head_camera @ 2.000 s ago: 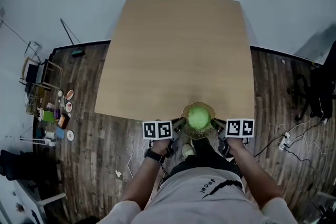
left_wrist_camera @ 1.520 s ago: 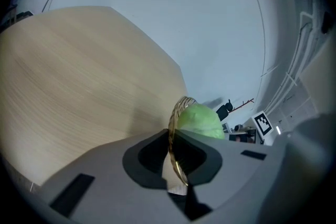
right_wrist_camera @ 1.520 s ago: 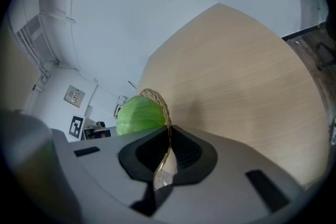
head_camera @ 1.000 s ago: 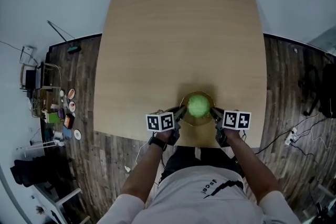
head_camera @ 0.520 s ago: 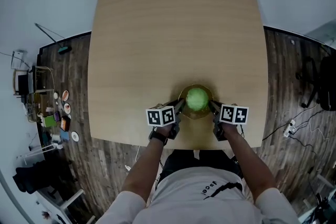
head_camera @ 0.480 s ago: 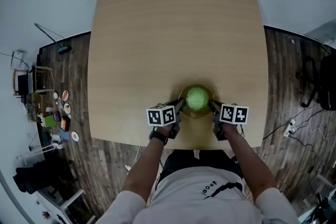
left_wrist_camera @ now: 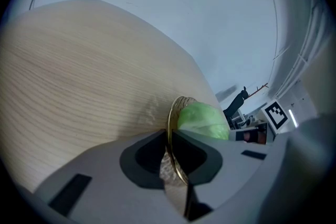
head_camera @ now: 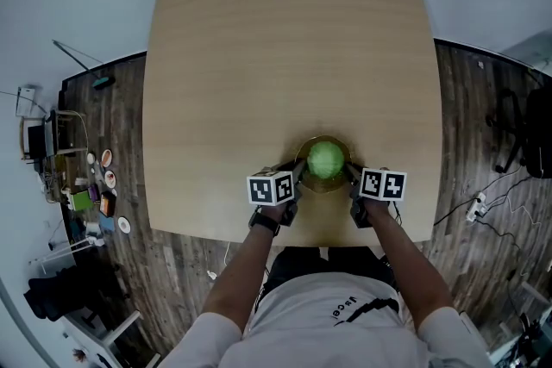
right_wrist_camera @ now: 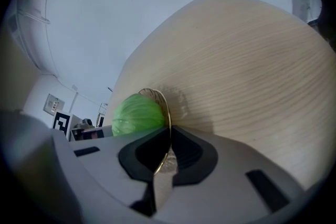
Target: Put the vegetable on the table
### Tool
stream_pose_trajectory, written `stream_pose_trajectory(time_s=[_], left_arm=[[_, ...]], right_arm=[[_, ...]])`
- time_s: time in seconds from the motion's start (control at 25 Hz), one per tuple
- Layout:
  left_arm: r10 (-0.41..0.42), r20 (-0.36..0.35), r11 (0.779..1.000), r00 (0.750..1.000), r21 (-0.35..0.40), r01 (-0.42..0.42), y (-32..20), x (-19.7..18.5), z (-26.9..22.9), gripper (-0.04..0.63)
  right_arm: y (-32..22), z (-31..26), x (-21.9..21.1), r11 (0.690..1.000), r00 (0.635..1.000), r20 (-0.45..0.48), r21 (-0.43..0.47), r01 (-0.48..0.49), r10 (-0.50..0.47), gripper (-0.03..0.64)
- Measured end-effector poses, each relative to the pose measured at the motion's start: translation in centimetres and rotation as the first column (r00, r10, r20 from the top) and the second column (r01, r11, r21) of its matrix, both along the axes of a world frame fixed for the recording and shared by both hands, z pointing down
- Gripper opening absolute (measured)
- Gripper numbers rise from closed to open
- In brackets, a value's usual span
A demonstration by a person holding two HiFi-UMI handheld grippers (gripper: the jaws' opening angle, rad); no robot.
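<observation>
Head view, reading from the left: shows the left gripper [head_camera: 296, 180] clamped on the near-left rim of a shallow gold-rimmed bowl [head_camera: 325, 188]. Left gripper view confirms it, with jaws almost together and only the thin edge of the bowl [left_wrist_camera: 171, 113] between them. Holds the vegetable, a green cabbage [head_camera: 326, 159], in the middle of that bowl, touched by neither tool. Mirrors the grip on the far side, with the right gripper [head_camera: 350, 178] pinched just as narrowly on the opposite rim [right_wrist_camera: 167, 107]. Probably taken at two opposite points to keep the bowl level and stop the round cabbage [right_wrist_camera: 135, 113] rolling out.

Hangs low over the near edge of the pale wooden table [head_camera: 285, 56], which is bare elsewhere. Cannot tell whether already set down or just above the top. Around the table, left to right: small clutter [head_camera: 95, 185] on the dark plank floor [head_camera: 185, 263], pale wall beyond, then cables [head_camera: 483, 215] and a black chair [head_camera: 526, 134].
</observation>
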State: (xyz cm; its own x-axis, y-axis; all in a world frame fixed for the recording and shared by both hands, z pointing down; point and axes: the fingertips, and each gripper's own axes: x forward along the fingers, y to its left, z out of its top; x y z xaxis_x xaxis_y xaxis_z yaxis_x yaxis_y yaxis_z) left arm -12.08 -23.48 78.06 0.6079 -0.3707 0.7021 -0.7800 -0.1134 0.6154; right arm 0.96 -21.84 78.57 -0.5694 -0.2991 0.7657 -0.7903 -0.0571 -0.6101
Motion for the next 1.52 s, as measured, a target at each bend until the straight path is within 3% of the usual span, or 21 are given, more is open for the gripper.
stream_pose_trajectory(time_s=[0.36, 0.76, 0.96, 1.12, 1.36, 1.52], left_arm=[[0.007, 0.096, 0.997, 0.995, 0.077, -0.015, -0.6, -1.0, -0.6, 0.051], [-0.067, 0.148, 0.988, 0.987, 0.147, 0.045, -1.7, -2.6, -3.5, 0.051], [-0.082, 0.116, 0.981, 0.99, 0.183, 0.06, -1.5, -2.3, -6.4, 0.043], [-0.081, 0.046, 0.971, 0.996, 0.231, 0.068, -1.6, -1.1, -10.4, 0.032], [-0.041, -0.023, 0.94, 0.999, 0.337, 0.047, -1.9, 1.3, -17.7, 0.023], [-0.009, -0.047, 0.907, 0.999, 0.419, 0.028, -1.6, 2.3, -22.9, 0.017]], right_arm=[[-0.2, 0.2, 0.1, 0.999, 0.997, -0.058, 0.01, 0.046, -0.045, 0.026], [-1.3, -1.8, 0.9, 0.997, 0.992, -0.106, 0.04, 0.07, -0.065, 0.029], [-2.2, -5.0, 1.2, 0.986, 0.987, -0.144, 0.137, 0.096, -0.076, 0.028], [-2.9, -9.0, -0.3, 0.963, 0.991, -0.09, 0.244, 0.115, -0.096, 0.021], [-3.6, -16.3, -2.1, 0.912, 0.991, -0.01, 0.39, 0.124, -0.131, 0.015], [-3.4, -21.2, -3.1, 0.874, 0.989, 0.039, 0.473, 0.11, -0.146, 0.015]])
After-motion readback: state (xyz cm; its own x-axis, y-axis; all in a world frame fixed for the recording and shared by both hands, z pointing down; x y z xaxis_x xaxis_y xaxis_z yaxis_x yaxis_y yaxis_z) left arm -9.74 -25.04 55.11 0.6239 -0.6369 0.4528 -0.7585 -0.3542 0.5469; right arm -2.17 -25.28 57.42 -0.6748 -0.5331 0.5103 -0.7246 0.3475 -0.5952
